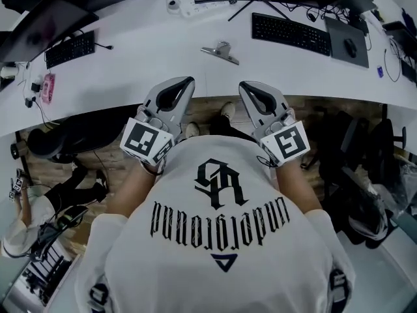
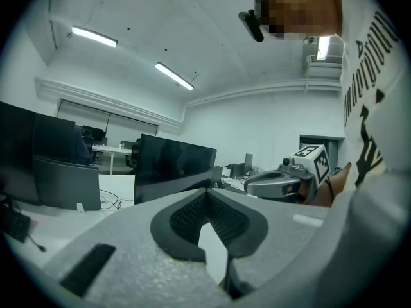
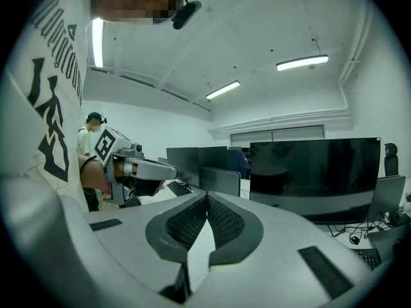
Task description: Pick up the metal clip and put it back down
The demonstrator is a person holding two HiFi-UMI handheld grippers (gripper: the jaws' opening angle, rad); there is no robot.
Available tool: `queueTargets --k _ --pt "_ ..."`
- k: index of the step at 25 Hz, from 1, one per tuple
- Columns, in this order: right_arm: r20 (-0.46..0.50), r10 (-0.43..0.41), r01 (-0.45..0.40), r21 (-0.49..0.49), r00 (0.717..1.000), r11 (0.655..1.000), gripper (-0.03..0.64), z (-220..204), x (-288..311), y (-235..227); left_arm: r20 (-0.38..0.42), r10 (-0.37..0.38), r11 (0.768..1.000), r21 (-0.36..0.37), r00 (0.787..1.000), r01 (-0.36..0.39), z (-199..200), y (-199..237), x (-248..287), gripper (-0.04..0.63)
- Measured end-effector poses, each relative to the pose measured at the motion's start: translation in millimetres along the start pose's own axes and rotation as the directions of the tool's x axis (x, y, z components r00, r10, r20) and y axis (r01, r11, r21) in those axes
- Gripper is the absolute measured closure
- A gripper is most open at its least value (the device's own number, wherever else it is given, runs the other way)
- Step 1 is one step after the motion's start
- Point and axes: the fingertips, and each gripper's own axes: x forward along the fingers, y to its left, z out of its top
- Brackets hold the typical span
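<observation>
as the shirt (image 1: pixel 195 276) reads "underground", metal clip (image 1: pixel 220 52) on white desk (image 1: pixel 156 47)

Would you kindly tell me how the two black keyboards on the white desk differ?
In the head view, the left black keyboard lies far left of the silver metal clip, slanting up to the right. The right black keyboard lies nearer it, slanting down rightward. The right one looks longer and has a dark mouse pad beside it. Both lie flat on the white desk.
</observation>
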Motion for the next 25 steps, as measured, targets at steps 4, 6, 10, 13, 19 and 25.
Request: queueTargets --k 4,6,10,13,19,25 --pt "0.001 0.042 -0.042 -0.005 0.999 0.999 0.604 -1 2 -33 -0.009 0.023 1.0 0.011 1.0 -0.023 1 1 32 0.583" --pt "-0.001 0.068 -0.068 -0.011 0.998 0.998 0.604 -2 4 -45 -0.005 0.044 0.999 0.01 0.999 -0.044 3 1 43 0.583" --pt "-0.002 0.101 -0.101 -0.025 0.995 0.995 0.604 -1 13 -68 -0.006 0.078 0.997 0.015 0.997 -0.078 5 8 60 0.583" --pt "-0.01 0.113 -0.113 -0.023 0.994 0.993 0.603 -4 24 -80 -0.019 0.085 0.996 0.009 0.996 -0.085 0 16 70 0.583" --pt "-0.053 0.117 -0.118 -0.018 0.992 0.993 0.603 -15 49 -101 -0.041 0.068 0.998 0.0 0.997 -0.068 -8 37 91 0.583" --pt "-0.113 0.122 -0.122 0.007 0.986 0.992 0.603 -35 81 -120 -0.076 0.036 0.999 -0.006 0.996 -0.036 -15 64 112 0.583"
